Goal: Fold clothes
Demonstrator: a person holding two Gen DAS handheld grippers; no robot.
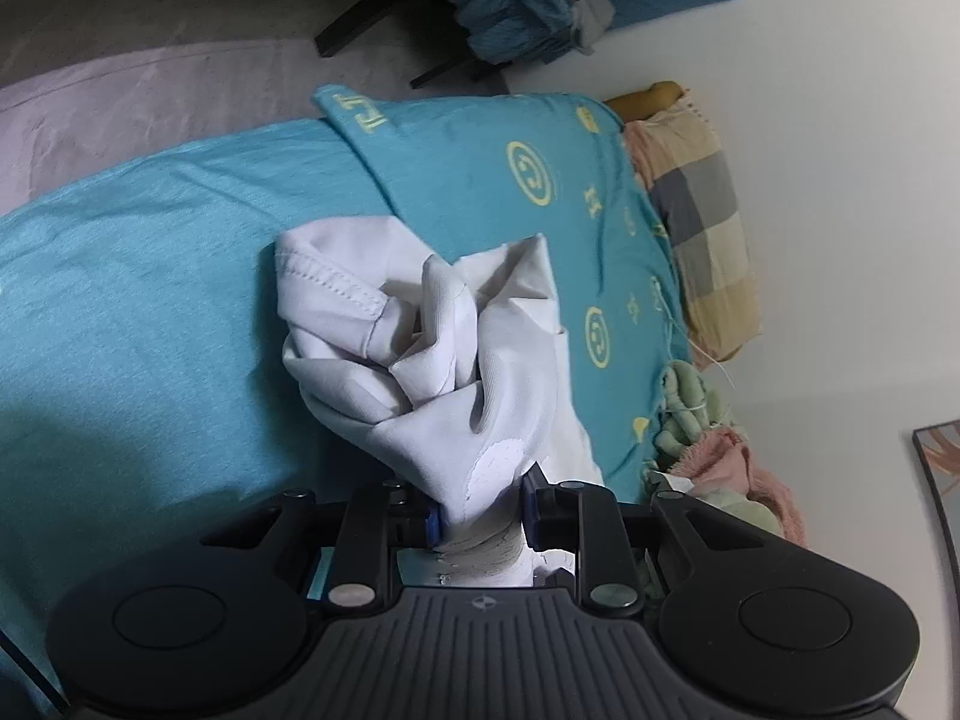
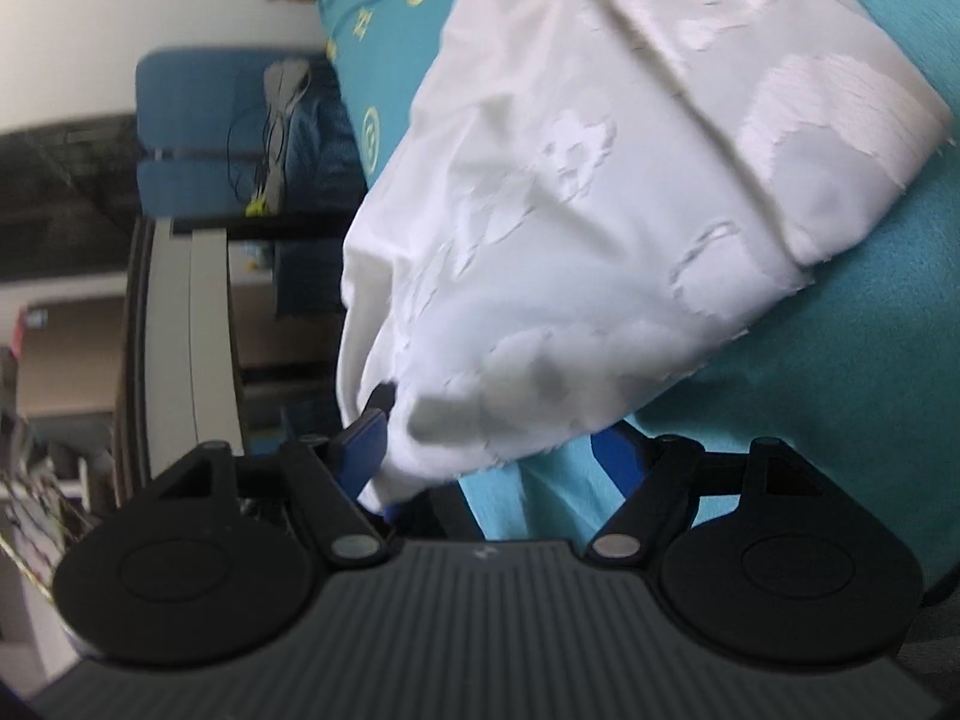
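While the white garment hangs bunched from our left tongs, the chief risk we record is slippage: the blue pads pinch a thick twisted wad rather than a single clean edge, so a tug could pull layers out unevenly, or drop the whole bundle back onto the bed.

Second risk — the right tongs. Their jaws stand spread, one blue pad at the left under the cloth, the other at the right against the teal sheet, with the garment's lower edge draped between them. Should they close where they are, we judge they may catch a loose fold instead of a hem or corner, and the fold would then come out skewed. The right wrist view is blurred, so we cannot tell exactly which part of the cloth lies between the pads.

Third risk: the patterned teal pillow and the plush toys lie just beside the garment, and a swinging cloth end could snag or drag over them.

Item: one white garment, soft, thin knit, with a stitched hem showing and pale textured patches across its face. Condition — crumpled, twisted into deep creases, not flat, no finished fold visible. Location: over the teal bed, partly lifted, held at one gathered point by the left tongs.
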